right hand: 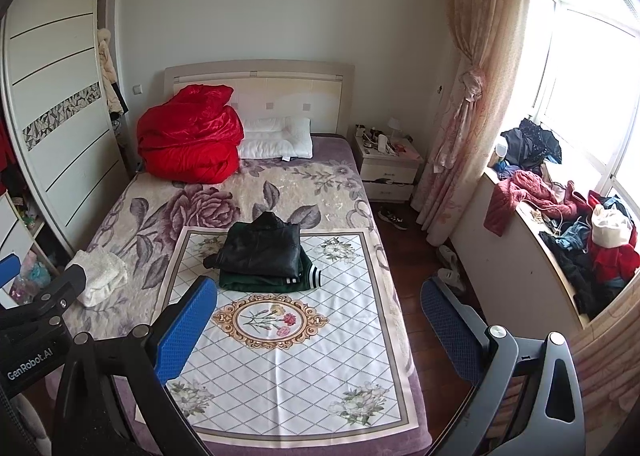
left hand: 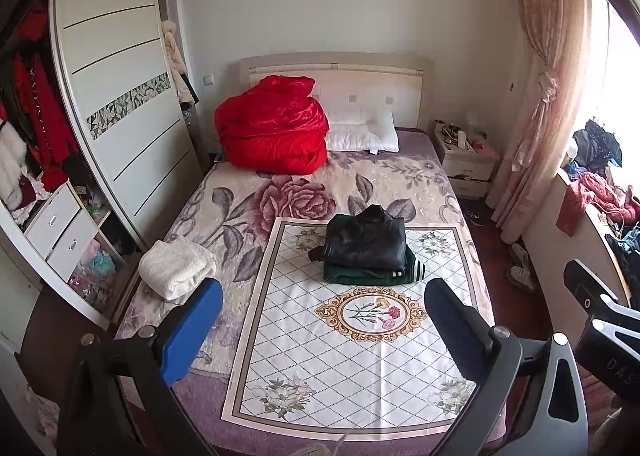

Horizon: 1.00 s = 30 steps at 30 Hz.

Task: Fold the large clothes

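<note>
Folded black jacket (left hand: 366, 242) is lying on top of a folded green garment (left hand: 374, 274) at the far end of the white mat (left hand: 344, 352), while the left gripper (left hand: 320, 328) and right gripper (right hand: 316, 330) are hovering released, wide apart, above the mat's near end.

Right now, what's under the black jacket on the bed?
A folded green garment with striped cuffs lies under the black jacket, on the white mat. Most of it is covered, so anything between them stays hidden.
</note>
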{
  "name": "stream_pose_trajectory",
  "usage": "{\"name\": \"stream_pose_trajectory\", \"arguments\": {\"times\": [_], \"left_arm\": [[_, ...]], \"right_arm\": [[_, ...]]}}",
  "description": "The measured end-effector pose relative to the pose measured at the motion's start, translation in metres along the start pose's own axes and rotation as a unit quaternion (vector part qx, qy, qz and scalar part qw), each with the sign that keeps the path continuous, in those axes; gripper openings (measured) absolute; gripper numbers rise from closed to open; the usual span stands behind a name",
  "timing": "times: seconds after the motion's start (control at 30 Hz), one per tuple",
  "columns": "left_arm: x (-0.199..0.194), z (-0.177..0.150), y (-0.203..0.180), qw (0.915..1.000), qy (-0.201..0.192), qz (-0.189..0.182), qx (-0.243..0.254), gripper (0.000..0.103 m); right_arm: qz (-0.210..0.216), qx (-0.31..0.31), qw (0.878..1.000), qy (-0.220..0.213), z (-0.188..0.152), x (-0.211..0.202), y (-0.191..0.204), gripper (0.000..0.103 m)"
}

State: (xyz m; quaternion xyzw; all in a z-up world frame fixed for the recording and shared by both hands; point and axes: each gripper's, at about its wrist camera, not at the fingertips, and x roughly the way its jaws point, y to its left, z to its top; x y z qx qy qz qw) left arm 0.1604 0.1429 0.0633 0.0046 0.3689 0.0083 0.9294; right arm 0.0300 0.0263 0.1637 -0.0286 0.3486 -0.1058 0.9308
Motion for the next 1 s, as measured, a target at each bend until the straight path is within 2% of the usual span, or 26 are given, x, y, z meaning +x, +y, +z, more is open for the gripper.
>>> {"name": "stream_pose_trajectory", "arguments": {"times": [1.0], "left_arm": [[-0.012, -0.005, -0.004, 0.9999, -0.011, -0.005, -0.001, 0.103]], "right_arm": [[0.006, 0.005, 1.0, 0.0, -0.007, 0.008, 0.002, 0.103]]}}
